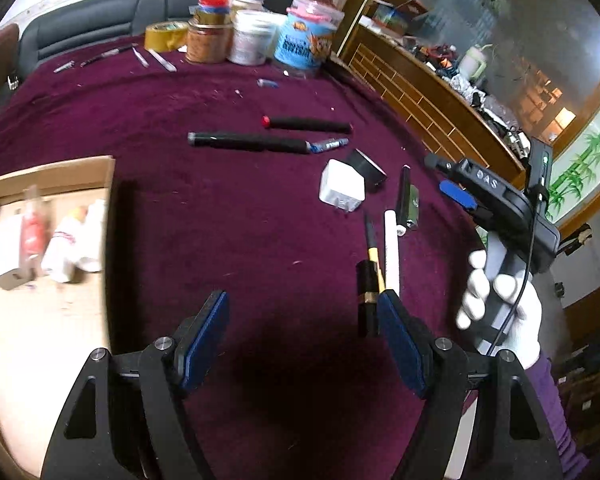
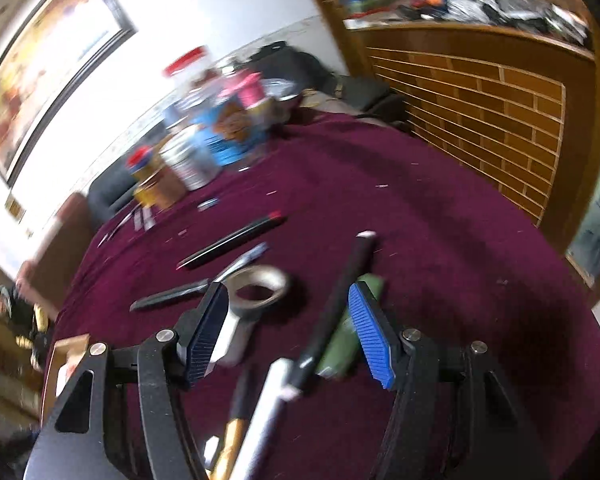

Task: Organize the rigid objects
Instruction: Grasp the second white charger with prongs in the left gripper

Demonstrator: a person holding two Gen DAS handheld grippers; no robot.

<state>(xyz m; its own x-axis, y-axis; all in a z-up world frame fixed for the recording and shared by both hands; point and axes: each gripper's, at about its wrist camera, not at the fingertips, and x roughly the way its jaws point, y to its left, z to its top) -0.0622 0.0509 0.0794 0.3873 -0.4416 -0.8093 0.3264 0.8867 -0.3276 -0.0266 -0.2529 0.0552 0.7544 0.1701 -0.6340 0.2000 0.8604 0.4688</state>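
My left gripper (image 1: pixel 302 320) hangs open over the maroon cloth (image 1: pixel 220 216), nothing between its blue pads. Just ahead on its right lie a black-and-gold pen (image 1: pixel 370 248), a white stick (image 1: pixel 392 256) and a black lipstick tube (image 1: pixel 366 300). Farther off are a white charger plug (image 1: pixel 342 190), a tape roll (image 1: pixel 366 164), a black stick (image 1: pixel 403 192) with a green lighter (image 1: pixel 414 204), and two black markers (image 1: pixel 248 142). My right gripper (image 2: pixel 288 320) is open above the black stick (image 2: pixel 340 296) and green lighter (image 2: pixel 340 340). The tape roll (image 2: pixel 260 288) and charger (image 2: pixel 234 336) sit by its left finger.
An open cardboard box (image 1: pixel 52 176) at the left holds white bottles and a red tube. Jars, tins and a yellow tape roll (image 1: pixel 166 34) crowd the table's far side. A gloved hand (image 1: pixel 496 304) carries the right gripper (image 1: pixel 446 178). A wooden counter (image 1: pixel 440 92) runs along the right.
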